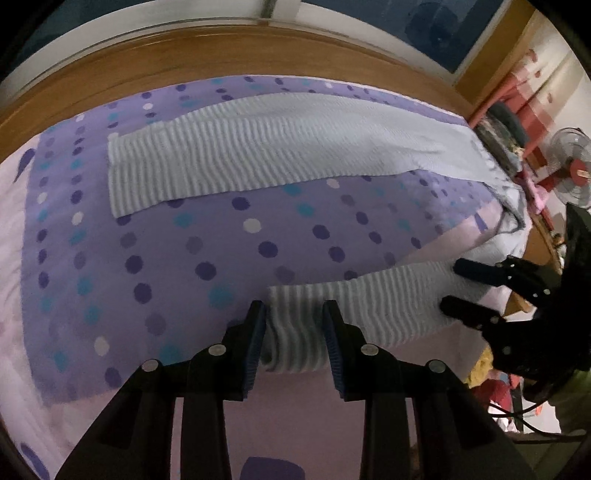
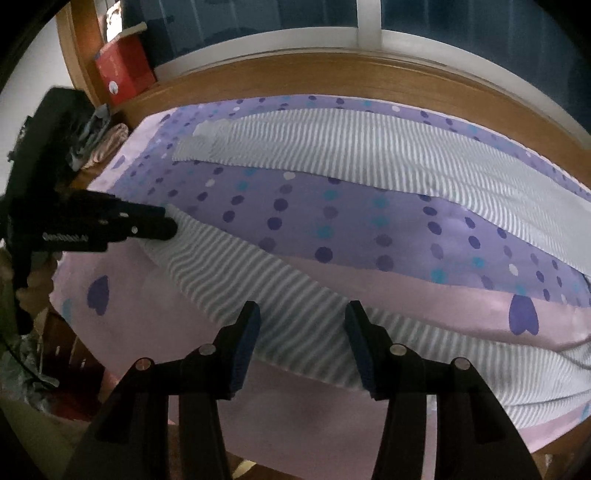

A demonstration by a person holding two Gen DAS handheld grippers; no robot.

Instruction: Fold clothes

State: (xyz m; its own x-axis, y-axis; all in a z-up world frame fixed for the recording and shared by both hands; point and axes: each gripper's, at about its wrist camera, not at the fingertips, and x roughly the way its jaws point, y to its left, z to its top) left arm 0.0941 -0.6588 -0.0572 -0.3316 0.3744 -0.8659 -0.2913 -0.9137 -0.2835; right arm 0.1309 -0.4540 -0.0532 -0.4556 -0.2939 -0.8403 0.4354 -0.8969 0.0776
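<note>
pale blue striped trousers [image 1: 258, 162] lie spread on a bed, one leg flat along the far side near the wooden bed frame [image 1: 184, 62], the other leg [image 2: 258, 288] running along the near edge; the near leg's cuff end [image 1: 295, 325] is bunched into folds between the pads of the left gripper [image 1: 295, 314], which is clamped on that cloth; the right gripper [image 2: 303, 314] stands over the same leg further along, its jaws spread, with striped cloth lying between them and the pads apart from it; in the left wrist view the right gripper's two black fingers [image 1: 476, 271] rest at the cloth toward the right edge, and in the right wrist view the left gripper shows at the left, its tips at the cuff; beneath the trousers lies a purple sheet with dots [image 1: 221, 240], bordered by a pink band with hearts [image 2: 369, 280]; behind the frame is a dark window [image 2: 258, 22]; a red box [image 2: 122, 70] sits on the sill at one end; a red fan [image 1: 572, 166] stands beyond the other end of the bed.
</note>
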